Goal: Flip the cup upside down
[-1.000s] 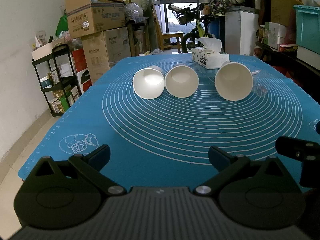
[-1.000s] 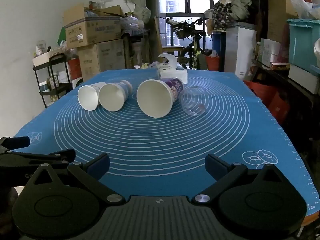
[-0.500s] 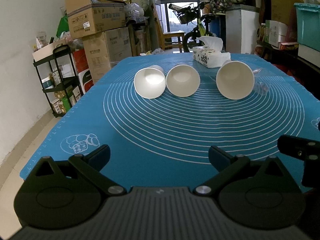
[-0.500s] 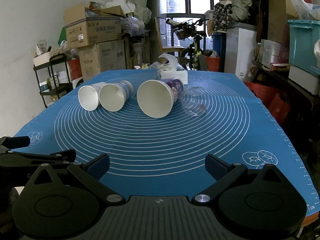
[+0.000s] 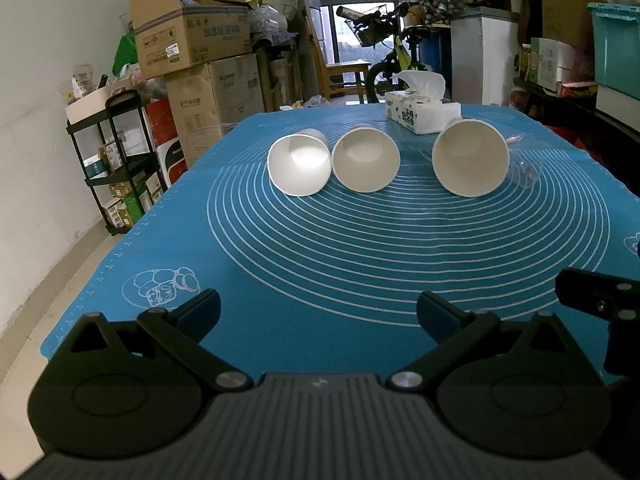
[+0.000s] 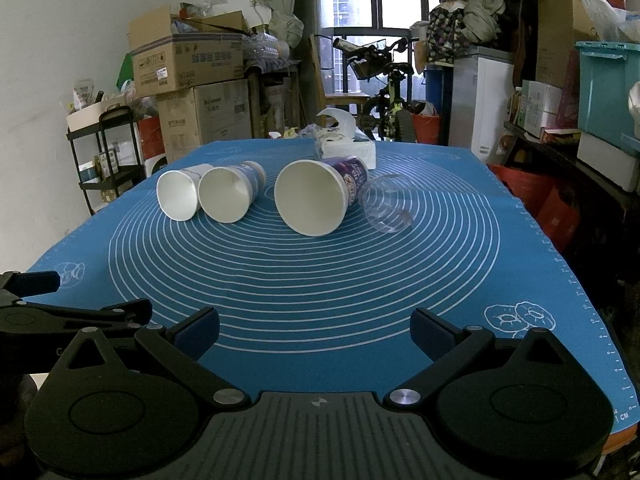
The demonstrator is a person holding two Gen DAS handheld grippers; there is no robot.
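Cluttered storage is recorded behind the table: stacked cardboard boxes (image 5: 192, 40), a black wire shelf (image 5: 116, 160) and a bicycle (image 6: 384, 92), its lower part hidden by the table edge. Most of the tabletop is covered by a blue silicone mat (image 5: 360, 248) printed with white concentric rings. Four cups are seen lying on their sides, mouths toward the cameras: a white paper cup (image 6: 178, 196) touching a blue-printed paper cup (image 6: 228, 196), a larger purple-printed paper cup (image 6: 316, 202), and just beside it a clear plastic cup (image 6: 384, 208), hard to make out in the left view, where it is largely hidden by the large cup. All four interiors appear empty. A tissue pack (image 5: 420, 114) is noted behind the cups. The left gripper (image 5: 318, 312) and right gripper (image 6: 314, 326) are held low over the near mat edge, jaws spread wide, nothing grasped, well apart from the cups.
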